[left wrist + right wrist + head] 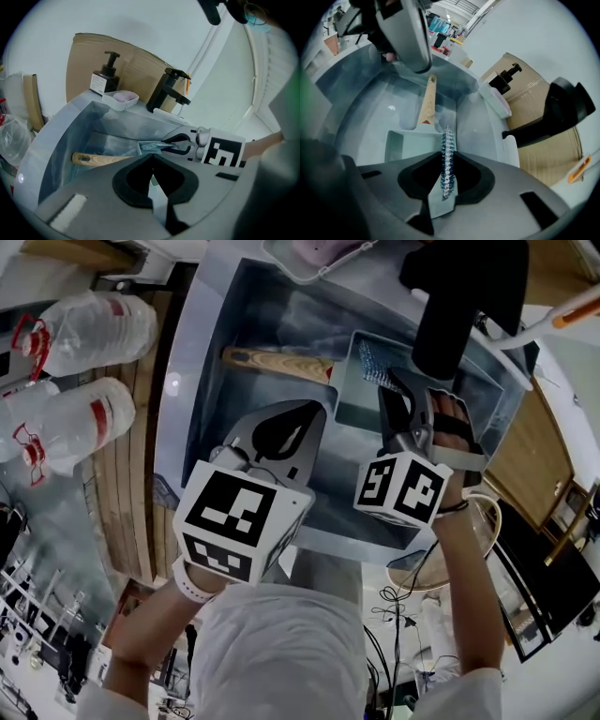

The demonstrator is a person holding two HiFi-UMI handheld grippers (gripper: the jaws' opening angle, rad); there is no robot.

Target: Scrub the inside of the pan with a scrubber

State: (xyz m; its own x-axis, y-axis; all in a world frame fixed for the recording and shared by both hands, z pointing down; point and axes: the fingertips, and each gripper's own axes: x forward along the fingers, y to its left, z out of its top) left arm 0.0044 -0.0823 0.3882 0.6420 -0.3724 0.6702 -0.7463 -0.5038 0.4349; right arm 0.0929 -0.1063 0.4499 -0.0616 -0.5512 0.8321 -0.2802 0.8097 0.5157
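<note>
A square pale-green pan with a wooden handle lies in the sink. My right gripper hangs over the pan, shut on a blue-and-silver mesh scrubber. In the right gripper view the scrubber stands on edge between the jaws, above the pan. My left gripper is shut just beside the pan's near corner, below the handle, and I see nothing between its tips. The left gripper view shows the right gripper, the scrubber and the handle.
A black faucet rises over the sink's far right side. A soap dish and a pump bottle stand on the back rim before brown cardboard. Two big water bottles lie left of the sink.
</note>
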